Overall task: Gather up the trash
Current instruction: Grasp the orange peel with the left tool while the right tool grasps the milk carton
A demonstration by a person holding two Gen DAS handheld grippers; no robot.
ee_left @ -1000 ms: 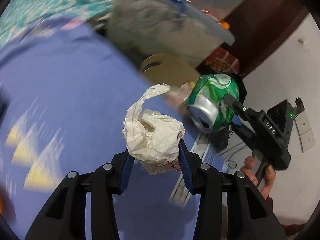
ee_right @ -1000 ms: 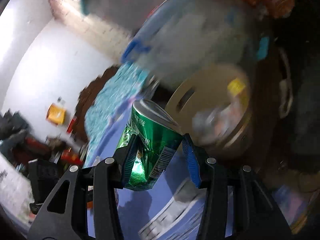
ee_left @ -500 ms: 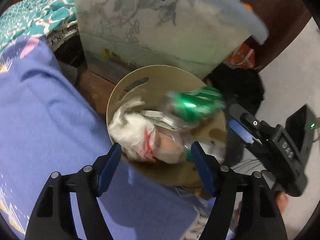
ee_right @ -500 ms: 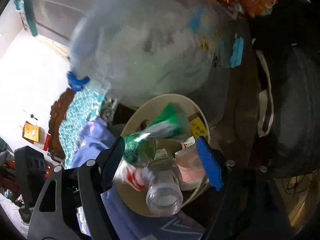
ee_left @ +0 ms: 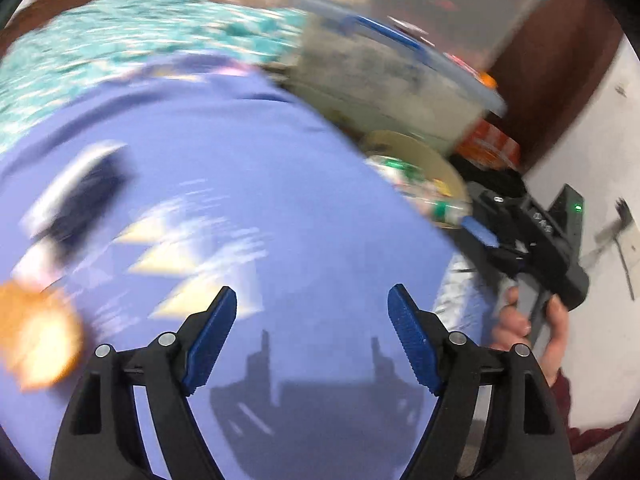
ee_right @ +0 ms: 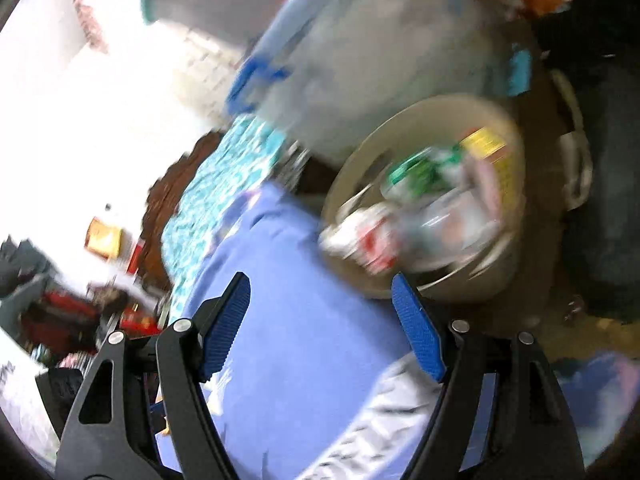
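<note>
A beige round bin (ee_right: 516, 152) stands beside the bed and holds a green can (ee_right: 416, 170), crumpled paper (ee_right: 364, 240) and a clear bottle. It also shows in the left wrist view (ee_left: 424, 152). My left gripper (ee_left: 312, 330) is open and empty over the purple bedsheet (ee_left: 248, 160). My right gripper (ee_right: 322, 320) is open and empty, just short of the bin; it shows in the left wrist view (ee_left: 520, 232) held in a hand. An orange blurred thing (ee_left: 36, 340) and a dark thing (ee_left: 76, 200) lie on the sheet at left.
A clear storage box with a blue lid (ee_left: 384, 76) stands behind the bin. A teal patterned cloth (ee_left: 132, 28) lies at the bed's far side. A white wall (ee_left: 600, 140) is at right. Both views are blurred by motion.
Both grippers let go: the paper and the can dropped into the bin. Both grippers have since pulled back from the bin over the bed, jaws open.
</note>
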